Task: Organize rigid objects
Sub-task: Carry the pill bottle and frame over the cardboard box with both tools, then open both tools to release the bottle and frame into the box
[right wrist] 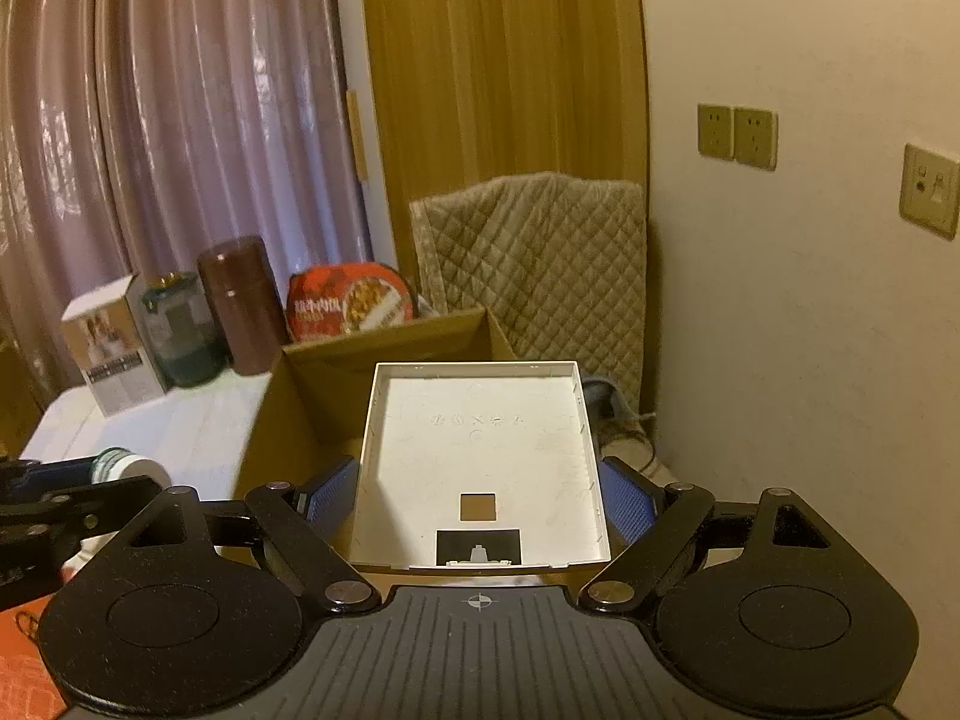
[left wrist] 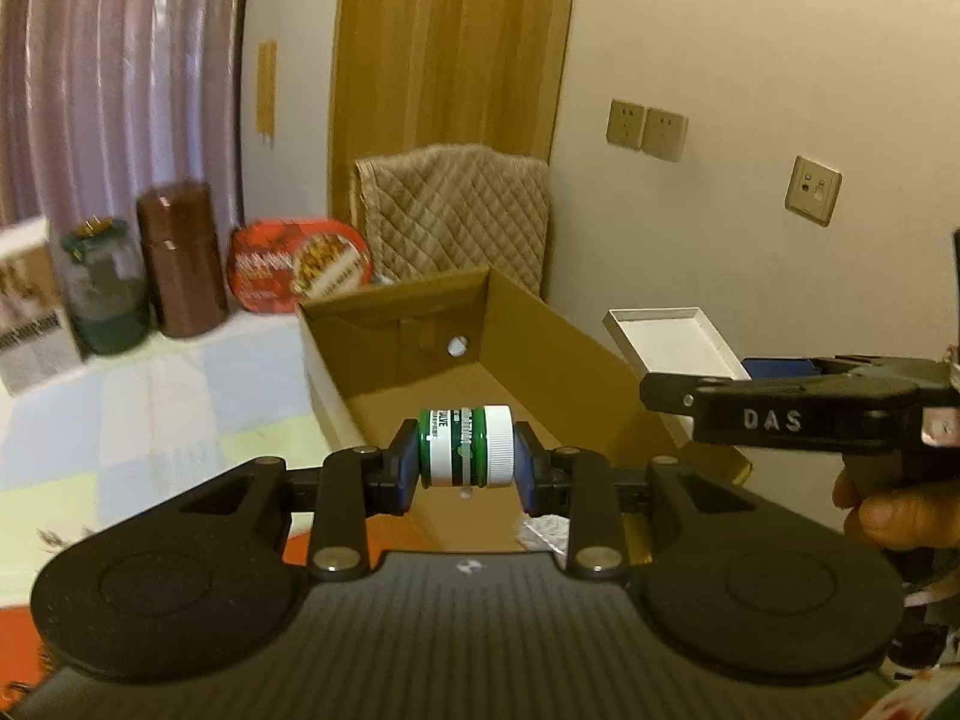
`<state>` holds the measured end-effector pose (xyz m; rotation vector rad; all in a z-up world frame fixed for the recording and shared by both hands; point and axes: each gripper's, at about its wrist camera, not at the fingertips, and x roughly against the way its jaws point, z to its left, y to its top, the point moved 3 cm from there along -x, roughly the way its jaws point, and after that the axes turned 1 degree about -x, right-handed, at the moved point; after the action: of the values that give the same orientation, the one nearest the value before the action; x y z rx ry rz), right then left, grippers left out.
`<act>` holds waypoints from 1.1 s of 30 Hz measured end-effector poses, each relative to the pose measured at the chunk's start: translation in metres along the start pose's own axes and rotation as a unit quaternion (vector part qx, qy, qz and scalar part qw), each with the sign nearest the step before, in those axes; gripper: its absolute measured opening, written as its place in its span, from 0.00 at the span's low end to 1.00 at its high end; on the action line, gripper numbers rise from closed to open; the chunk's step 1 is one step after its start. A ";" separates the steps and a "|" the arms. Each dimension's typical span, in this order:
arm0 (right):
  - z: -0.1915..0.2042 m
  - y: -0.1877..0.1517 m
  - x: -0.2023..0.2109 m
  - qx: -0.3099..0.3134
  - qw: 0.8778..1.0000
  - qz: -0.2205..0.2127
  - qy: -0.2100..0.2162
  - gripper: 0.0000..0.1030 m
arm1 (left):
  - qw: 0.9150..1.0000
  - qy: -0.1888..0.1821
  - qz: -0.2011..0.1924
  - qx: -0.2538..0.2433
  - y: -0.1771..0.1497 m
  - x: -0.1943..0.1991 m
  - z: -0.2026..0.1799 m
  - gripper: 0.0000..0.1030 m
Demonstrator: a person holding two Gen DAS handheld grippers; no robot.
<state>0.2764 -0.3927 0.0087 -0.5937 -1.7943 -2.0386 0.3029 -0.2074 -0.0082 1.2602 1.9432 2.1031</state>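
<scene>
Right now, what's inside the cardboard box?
The cardboard box looks mostly bare inside: brown floor and a round hole in its far wall. The left gripper holds a green jar over it, hiding the near floor. The white tray covers the rest from the right.

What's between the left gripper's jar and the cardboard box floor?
Nothing visible. The jar, clamped in the left gripper, hangs over the open cardboard box, whose floor below looks bare. The white tray in the right gripper is off to the right.
</scene>
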 end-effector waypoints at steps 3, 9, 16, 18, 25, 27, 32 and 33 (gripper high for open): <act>-0.010 -0.003 -0.006 0.011 1.000 0.007 -0.001 0.80 | 1.000 0.000 0.012 -0.004 -0.001 -0.021 -0.004 0.26; -0.022 -0.006 -0.021 0.014 1.000 0.013 0.007 0.80 | 0.999 0.004 0.029 -0.023 -0.001 -0.048 -0.009 0.26; -0.024 -0.006 -0.032 0.016 1.000 0.013 0.012 0.80 | 0.999 0.007 0.045 -0.029 -0.001 -0.067 -0.006 0.26; -0.024 -0.007 -0.034 0.016 1.000 0.015 0.013 0.80 | 0.998 0.011 0.048 -0.034 -0.001 -0.072 -0.005 0.27; -0.024 -0.008 -0.032 0.013 1.000 0.018 0.019 0.80 | 0.999 0.025 0.026 -0.017 0.009 -0.057 0.006 0.54; -0.023 -0.008 -0.031 0.012 1.000 0.019 0.021 0.80 | 0.999 0.029 0.022 -0.009 0.010 -0.049 0.011 0.54; -0.016 -0.011 -0.029 0.012 0.999 0.024 0.031 0.80 | 0.999 0.043 0.018 -0.002 0.012 -0.034 0.021 0.54; -0.014 -0.011 -0.028 0.013 0.999 0.025 0.034 0.80 | 0.999 0.045 0.017 -0.002 0.012 -0.031 0.023 0.54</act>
<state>0.2932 -0.4049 -0.0173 -0.5499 -1.7472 -1.9746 0.3428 -0.2072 -0.0170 1.2282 1.9640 2.2166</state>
